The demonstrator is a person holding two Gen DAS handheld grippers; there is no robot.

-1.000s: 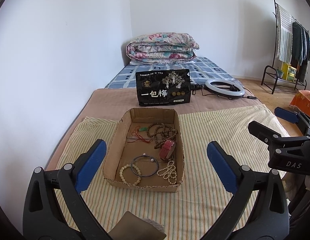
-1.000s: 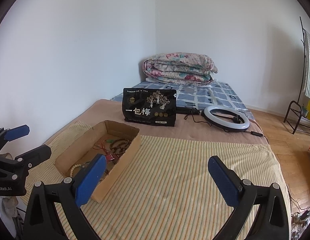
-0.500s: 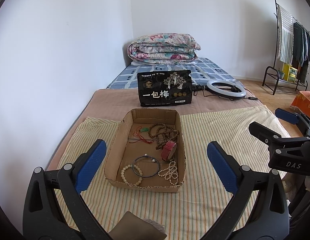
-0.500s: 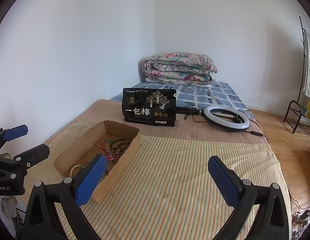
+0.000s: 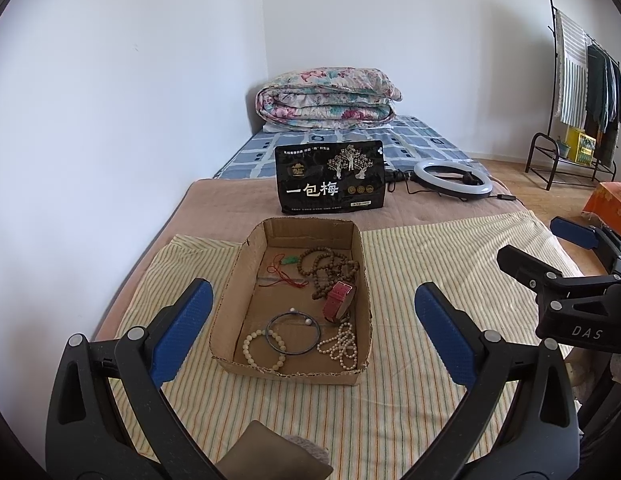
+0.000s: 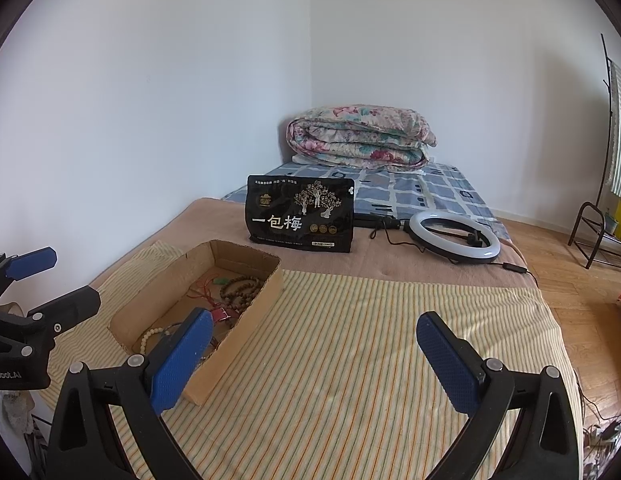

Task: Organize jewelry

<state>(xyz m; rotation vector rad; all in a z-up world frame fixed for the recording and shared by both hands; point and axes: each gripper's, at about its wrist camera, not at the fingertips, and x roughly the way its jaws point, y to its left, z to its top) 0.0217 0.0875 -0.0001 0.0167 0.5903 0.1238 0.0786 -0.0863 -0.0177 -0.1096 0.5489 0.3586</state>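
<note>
Landmark: box [image 5: 234, 300], an open, shallow cardboard tray with torn rims, lying on the cloth [image 5: 430, 264].
Surface: a bed; the cloth is yellow-striped and spread over a tan blanket [image 5: 226, 208] that shows beyond the box.
Room: white walls meeting in a corner behind the box; wood floor [image 5: 522, 178] to the right of the bed.
Behind the box: a black bag [image 5: 330, 178] with white characters stands upright on the blanket; farther back a blue-checked sheet [image 5: 414, 140] and a folded floral quilt [image 5: 326, 98] against the corner.
Right of the bag: a ring light [image 5: 452, 180] lying flat, its cable trailing off to the right.
Far right of the box: a clothes rack [image 5: 578, 80] with hanging garments, standing on the floor.
Jewelry: all inside the box.
Far end of box: brown beads [image 5: 326, 268] in loose loops, with a red cord carrying a green pendant [image 5: 289, 260] to their left.
Right wall of box: a red strap [image 5: 338, 300], rolled, just beside the brown beads.
Near end of box: a dark bangle [image 5: 294, 332] with two pale balls, overlapping a cream bracelet [image 5: 262, 350]; pearls [image 5: 342, 346] heaped in the near right corner.
Left hand-held gripper [image 5: 308, 330]: fingers wide apart, empty, hovering at the near side of the box, which lies between them in its own view.
Right hand-held gripper [image 6: 314, 354]: fingers wide apart, empty, over bare cloth to the right of the box.
</note>
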